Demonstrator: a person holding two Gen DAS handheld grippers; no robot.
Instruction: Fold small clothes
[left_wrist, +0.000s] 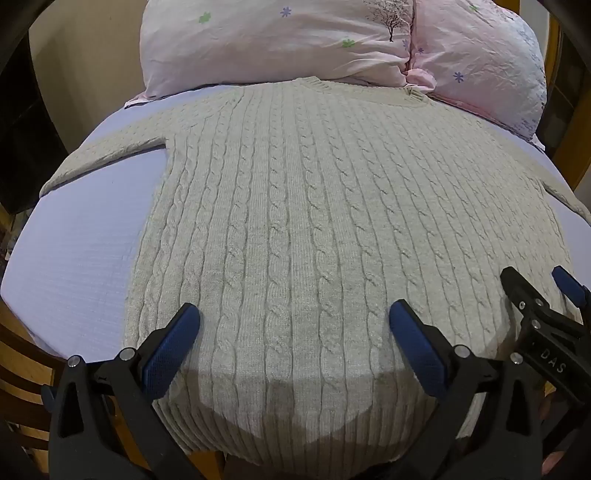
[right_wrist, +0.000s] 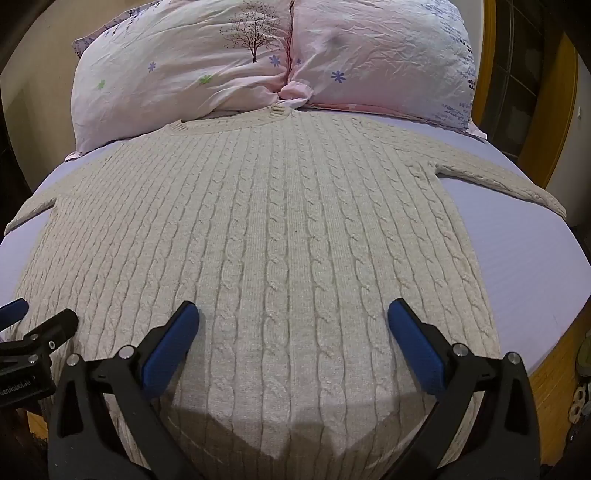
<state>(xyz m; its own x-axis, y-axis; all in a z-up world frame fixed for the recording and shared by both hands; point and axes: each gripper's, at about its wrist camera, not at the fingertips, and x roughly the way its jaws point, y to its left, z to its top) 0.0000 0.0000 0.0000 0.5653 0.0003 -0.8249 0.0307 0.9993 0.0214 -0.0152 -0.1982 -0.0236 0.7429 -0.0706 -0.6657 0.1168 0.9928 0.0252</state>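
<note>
A cream cable-knit sweater (left_wrist: 295, 221) lies flat on a lavender bed sheet (left_wrist: 81, 251), collar toward the pillows, both sleeves spread out to the sides. It also fills the right wrist view (right_wrist: 266, 229). My left gripper (left_wrist: 293, 317) is open and empty, hovering over the sweater's lower part near the hem. My right gripper (right_wrist: 293, 314) is open and empty over the same lower part, further right. Each gripper shows at the edge of the other's view: the right gripper (left_wrist: 543, 291) and the left gripper (right_wrist: 40, 314).
Two pink flowered pillows (left_wrist: 280, 44) (right_wrist: 376, 62) lie at the head of the bed behind the collar. The wooden bed frame (right_wrist: 554, 387) shows along the near edge. A wooden-framed door or cabinet (right_wrist: 535, 85) stands at the far right.
</note>
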